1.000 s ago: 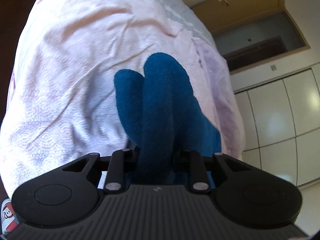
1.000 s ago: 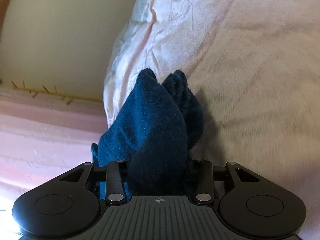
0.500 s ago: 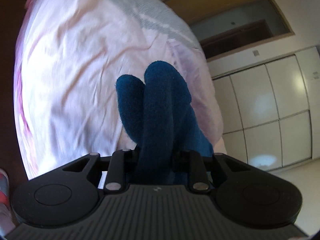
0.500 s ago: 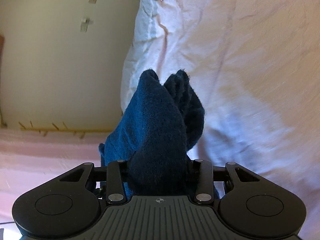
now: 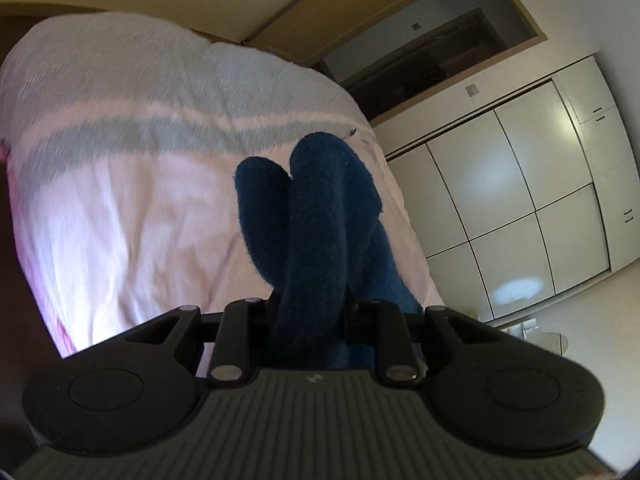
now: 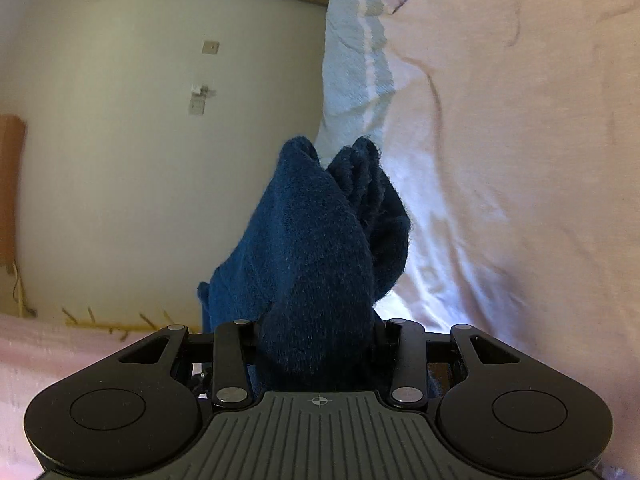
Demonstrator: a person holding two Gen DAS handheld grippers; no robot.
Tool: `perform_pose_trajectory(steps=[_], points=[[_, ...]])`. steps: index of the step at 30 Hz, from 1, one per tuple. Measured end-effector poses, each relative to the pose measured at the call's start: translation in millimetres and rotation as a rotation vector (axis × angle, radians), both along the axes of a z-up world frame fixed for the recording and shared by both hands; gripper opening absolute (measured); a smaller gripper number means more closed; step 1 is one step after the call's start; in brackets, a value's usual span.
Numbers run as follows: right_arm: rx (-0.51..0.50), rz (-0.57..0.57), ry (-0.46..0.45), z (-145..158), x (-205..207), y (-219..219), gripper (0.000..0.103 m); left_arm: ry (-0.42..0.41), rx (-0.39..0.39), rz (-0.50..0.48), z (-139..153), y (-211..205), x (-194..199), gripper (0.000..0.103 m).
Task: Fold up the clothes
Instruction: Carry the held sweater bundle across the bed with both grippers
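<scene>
Left gripper (image 5: 310, 312) clamped on blue garment (image 5: 316, 216); right gripper (image 6: 316, 324) gripping same fabric (image 6: 320, 248); pink bedspread (image 5: 140, 220) at 10 o'clock.

On my left wrist feed, a bed (image 5: 160, 208) under a pale pink bedspread fills the left half of the frame, with a grey stripe (image 5: 132, 136) running across it near the top. At the right stands a white wardrobe (image 5: 512, 200) with flat panel doors, glare on two of them. Above it, upper centre, I see a wooden door frame (image 5: 400, 4) around a dark opening. On my right wrist feed, a cream wall (image 6: 140, 160) takes the left half, with a small switch plate (image 6: 211, 47) upper left.
</scene>
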State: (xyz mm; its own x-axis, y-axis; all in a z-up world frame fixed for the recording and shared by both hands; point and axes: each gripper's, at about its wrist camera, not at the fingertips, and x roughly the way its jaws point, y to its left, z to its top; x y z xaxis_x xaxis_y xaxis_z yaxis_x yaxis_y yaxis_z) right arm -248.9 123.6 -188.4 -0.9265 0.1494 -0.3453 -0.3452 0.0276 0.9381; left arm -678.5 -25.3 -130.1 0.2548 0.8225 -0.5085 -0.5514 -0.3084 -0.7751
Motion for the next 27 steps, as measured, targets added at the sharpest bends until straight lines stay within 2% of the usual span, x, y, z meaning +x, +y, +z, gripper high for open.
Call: perform_pose_trajectory(steps=[11,19,23,27], points=[[-0.058,-0.173,0.006,-23,-117,67,0.039,0.008,-0.015,-0.149,-14,146,-150,0.02],[-0.07,-0.281,-0.019,-34,-214,124,0.039,0.007,-0.058,-0.236,-27,250,-249,0.02],[-0.094,-0.385,-0.016,-55,-257,136,0.039,0.026,-0.073,-0.345,-39,307,-291,0.02],[-0.096,-0.51,-0.026,-78,-299,146,0.039,0.023,-0.072,-0.47,-65,366,-331,0.02]])
